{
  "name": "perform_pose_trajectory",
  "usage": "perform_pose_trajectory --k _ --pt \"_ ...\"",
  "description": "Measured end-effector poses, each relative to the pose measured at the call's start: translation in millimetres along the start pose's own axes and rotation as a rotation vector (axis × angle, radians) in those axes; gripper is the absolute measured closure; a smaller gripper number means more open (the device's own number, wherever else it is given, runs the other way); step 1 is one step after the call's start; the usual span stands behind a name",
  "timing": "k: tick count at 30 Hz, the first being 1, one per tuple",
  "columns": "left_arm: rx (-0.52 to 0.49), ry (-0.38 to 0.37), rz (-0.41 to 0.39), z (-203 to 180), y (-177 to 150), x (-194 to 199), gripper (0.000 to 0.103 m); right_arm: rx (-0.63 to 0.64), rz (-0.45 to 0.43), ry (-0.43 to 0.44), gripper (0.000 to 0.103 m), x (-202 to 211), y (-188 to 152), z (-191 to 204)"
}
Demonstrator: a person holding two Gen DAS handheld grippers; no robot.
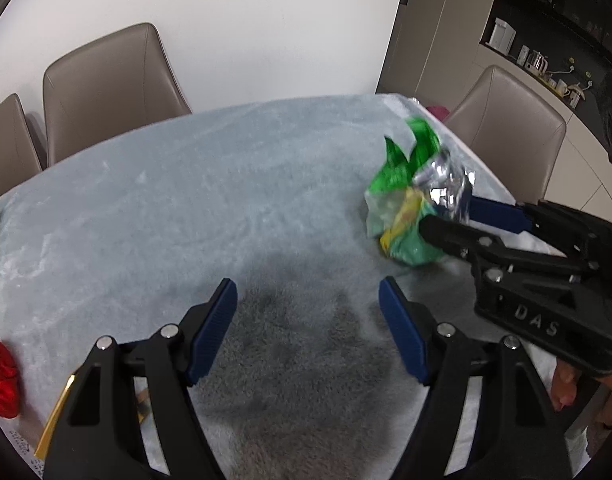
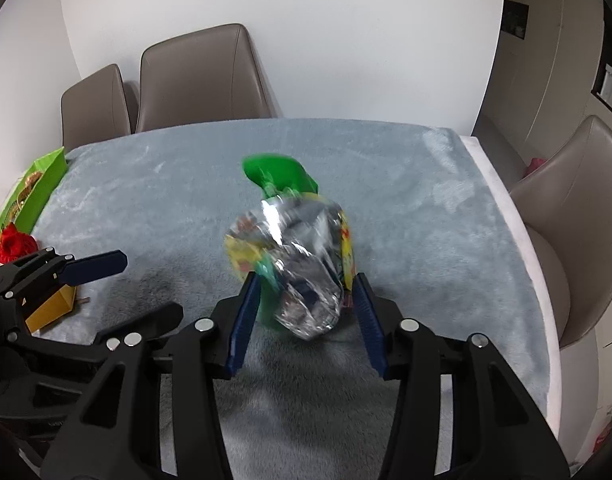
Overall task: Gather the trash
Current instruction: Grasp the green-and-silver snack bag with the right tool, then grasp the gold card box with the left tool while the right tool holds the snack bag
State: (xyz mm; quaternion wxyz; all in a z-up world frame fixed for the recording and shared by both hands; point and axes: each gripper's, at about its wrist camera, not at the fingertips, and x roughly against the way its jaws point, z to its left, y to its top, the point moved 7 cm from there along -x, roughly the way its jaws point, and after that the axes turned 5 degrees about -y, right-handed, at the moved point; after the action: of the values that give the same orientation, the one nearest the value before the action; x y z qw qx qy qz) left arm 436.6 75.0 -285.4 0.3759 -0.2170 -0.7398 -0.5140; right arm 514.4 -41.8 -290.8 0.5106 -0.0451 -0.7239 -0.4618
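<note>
A crumpled snack bag (image 2: pixel 302 264), green and yellow outside and silver foil inside, hangs blurred just above the grey-blue fleece cover (image 2: pixel 406 184) of the table. My right gripper (image 2: pixel 306 284) is shut on it, with a blue pad on each side of the bag. The left wrist view shows the same bag (image 1: pixel 402 184) at the right, with the right gripper (image 1: pixel 446 212) reaching in from the right edge. My left gripper (image 1: pixel 308 292) hangs open over bare fleece with nothing between its fingers. It stands to the left of the bag.
At the table's left end lie a red crumpled piece (image 2: pixel 16 244), a green carton (image 2: pixel 42 184) and a gold box (image 2: pixel 52 306). Beige chairs (image 2: pixel 202 76) stand behind the table, and another chair (image 2: pixel 578 208) stands at its right edge (image 2: pixel 518 240).
</note>
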Motion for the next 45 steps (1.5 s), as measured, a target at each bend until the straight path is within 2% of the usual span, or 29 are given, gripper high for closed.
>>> perform_pose_trajectory --k 5,9,17,25,30,37,45 --pt "0.003 -0.007 0.005 8 -6 0 0.03 0.02 -0.006 -0.01 0.073 -3 2 7" --pt "0.01 -0.003 -0.007 15 -5 7 0.03 0.033 -0.016 -0.008 0.075 4 5 16" --pt "0.007 0.034 -0.057 36 -14 55 0.03 0.074 -0.048 0.022 0.075 36 10 43" --pt "0.027 0.103 -0.079 69 -46 114 0.03 0.112 -0.06 0.092 0.075 67 2 93" --pt "0.024 0.146 -0.065 91 -64 136 0.03 0.132 -0.063 0.119 0.075 80 -6 121" --pt "0.039 0.15 -0.021 110 -75 126 0.03 0.139 -0.044 0.126 0.075 86 -17 145" --pt "0.037 0.11 0.045 113 -87 93 0.03 0.131 -0.022 0.105 0.075 77 -20 150"
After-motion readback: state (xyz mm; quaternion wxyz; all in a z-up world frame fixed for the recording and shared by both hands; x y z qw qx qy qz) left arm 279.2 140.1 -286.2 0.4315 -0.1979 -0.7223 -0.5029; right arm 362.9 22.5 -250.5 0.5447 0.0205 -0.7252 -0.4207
